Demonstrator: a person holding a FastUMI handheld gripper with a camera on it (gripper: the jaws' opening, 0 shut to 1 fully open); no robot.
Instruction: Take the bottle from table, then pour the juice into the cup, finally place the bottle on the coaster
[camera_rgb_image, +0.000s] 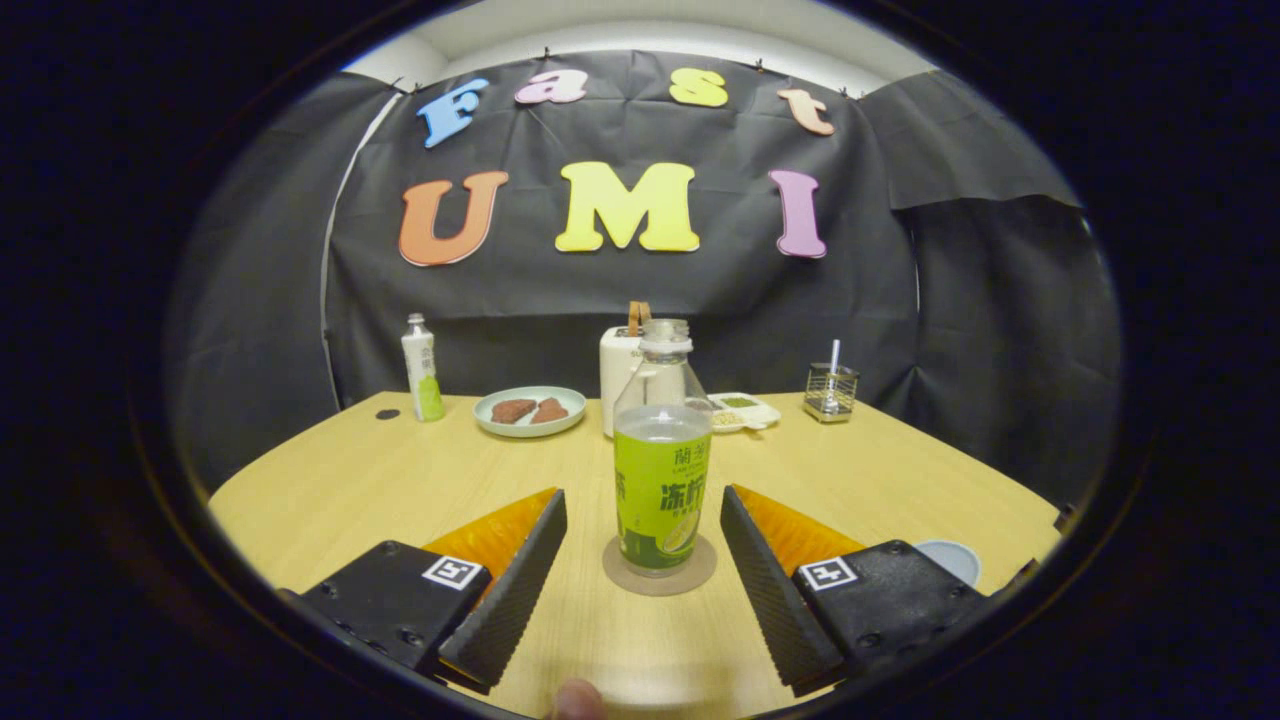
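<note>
Bottle (661, 470), clear plastic with green label, stands on round tan coaster (659, 566); gripper (643, 552) released, fingers wide apart. Careless retreat might clip and topple it.

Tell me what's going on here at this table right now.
A person is holding a handheld gripper over a wooden table. Its fingers are spread open on either side of a green-labelled bottle, not touching it. The bottle stands upright on a round coaster, cap off. A pale cup sits partly hidden behind the right finger. Farther back are a plate of food, a white jug, a small white bottle and a wire holder.
</note>
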